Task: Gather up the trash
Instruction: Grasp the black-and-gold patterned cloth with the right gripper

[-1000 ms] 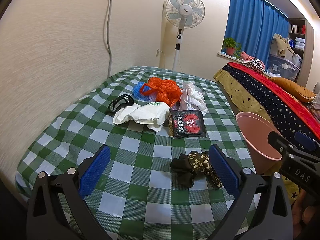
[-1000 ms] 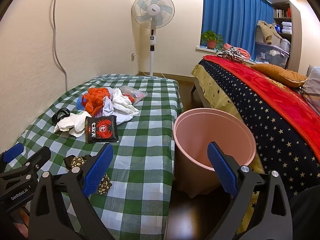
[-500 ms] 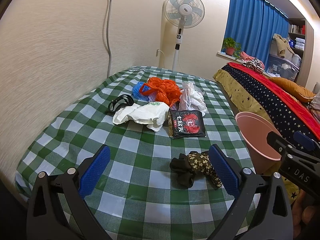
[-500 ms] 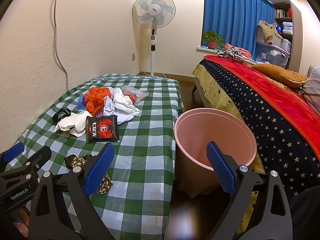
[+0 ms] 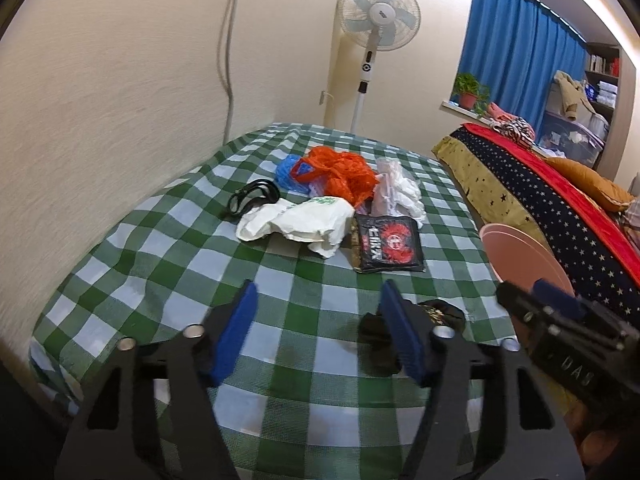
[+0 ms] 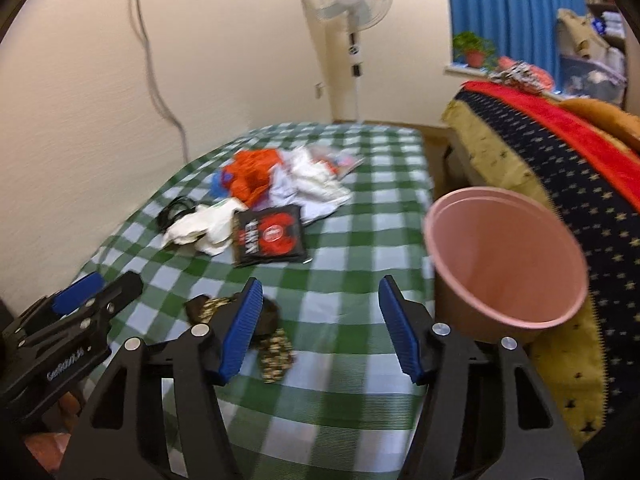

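Observation:
Trash lies on a green checked table [image 5: 168,264]: an orange plastic bag [image 5: 340,172], a white plastic bag [image 5: 304,220], a black and red snack packet [image 5: 386,246], clear wrappers [image 5: 396,192] and a black cord [image 5: 252,198]. A dark patterned wrapper [image 6: 276,348] lies near the front edge, partly behind my right gripper's left finger. A pink bin [image 6: 504,268] stands right of the table. My left gripper [image 5: 320,336] is open and empty above the front of the table. My right gripper [image 6: 320,326] is open and empty, between the patterned wrapper and the bin.
A standing fan [image 5: 374,32] is behind the table. A bed with a starry blanket [image 6: 560,160] runs along the right, close behind the bin. A wall [image 5: 100,100] borders the table's left side. Blue curtains [image 5: 520,52] hang at the back.
Both grippers have moved forward and left over the table, and their jaws have narrowed but stay open. The right view now looks over the table instead of the bin.

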A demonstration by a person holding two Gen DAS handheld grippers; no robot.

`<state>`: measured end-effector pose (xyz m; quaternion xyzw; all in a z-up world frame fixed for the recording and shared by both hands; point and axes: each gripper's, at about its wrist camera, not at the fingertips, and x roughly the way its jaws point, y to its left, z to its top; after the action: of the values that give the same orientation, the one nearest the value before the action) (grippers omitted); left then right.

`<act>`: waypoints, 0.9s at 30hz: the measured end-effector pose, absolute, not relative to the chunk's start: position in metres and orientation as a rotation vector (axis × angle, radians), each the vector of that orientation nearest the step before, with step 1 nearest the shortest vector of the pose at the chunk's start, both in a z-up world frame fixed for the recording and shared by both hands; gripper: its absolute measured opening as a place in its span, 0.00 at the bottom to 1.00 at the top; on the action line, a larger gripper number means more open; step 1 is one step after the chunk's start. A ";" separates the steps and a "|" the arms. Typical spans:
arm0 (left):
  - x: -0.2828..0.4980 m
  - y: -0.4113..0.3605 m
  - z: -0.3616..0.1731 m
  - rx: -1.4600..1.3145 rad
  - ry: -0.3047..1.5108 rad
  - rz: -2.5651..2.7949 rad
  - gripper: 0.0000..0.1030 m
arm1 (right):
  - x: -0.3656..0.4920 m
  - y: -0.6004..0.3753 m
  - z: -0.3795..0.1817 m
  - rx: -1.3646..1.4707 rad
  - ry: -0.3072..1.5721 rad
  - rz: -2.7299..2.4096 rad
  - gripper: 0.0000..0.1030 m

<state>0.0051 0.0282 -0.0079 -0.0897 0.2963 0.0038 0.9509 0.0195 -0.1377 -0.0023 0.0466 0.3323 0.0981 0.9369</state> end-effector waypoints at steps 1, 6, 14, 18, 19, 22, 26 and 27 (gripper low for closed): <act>0.006 0.030 -0.008 -0.186 0.604 0.017 0.50 | 0.022 -0.135 -0.006 0.107 0.695 0.218 0.59; 0.012 0.039 -0.010 -0.196 0.608 0.039 0.42 | 0.044 -0.126 -0.028 0.195 0.804 0.295 0.59; 0.031 0.045 -0.014 -0.203 0.620 0.051 0.35 | 0.059 -0.114 -0.037 0.257 0.844 0.411 0.17; 0.046 0.046 -0.016 -0.221 0.636 0.055 0.35 | 0.064 -0.121 -0.028 0.266 0.808 0.388 0.10; 0.049 0.046 -0.017 -0.223 0.637 0.055 0.35 | 0.065 -0.126 -0.026 0.267 0.799 0.372 0.10; 0.061 0.047 -0.018 -0.248 0.646 0.056 0.35 | 0.069 -0.139 -0.019 0.248 0.753 0.299 0.10; 0.078 0.049 -0.022 -0.285 0.668 0.062 0.35 | 0.076 -0.151 -0.017 0.220 0.725 0.216 0.10; 0.084 0.051 -0.024 -0.303 0.675 0.063 0.35 | 0.079 -0.154 -0.019 0.222 0.729 0.202 0.10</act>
<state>0.0842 0.0508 -0.0240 -0.1481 0.3299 0.0308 0.9318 0.0785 -0.1544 -0.0186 0.1083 0.3549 0.0984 0.9234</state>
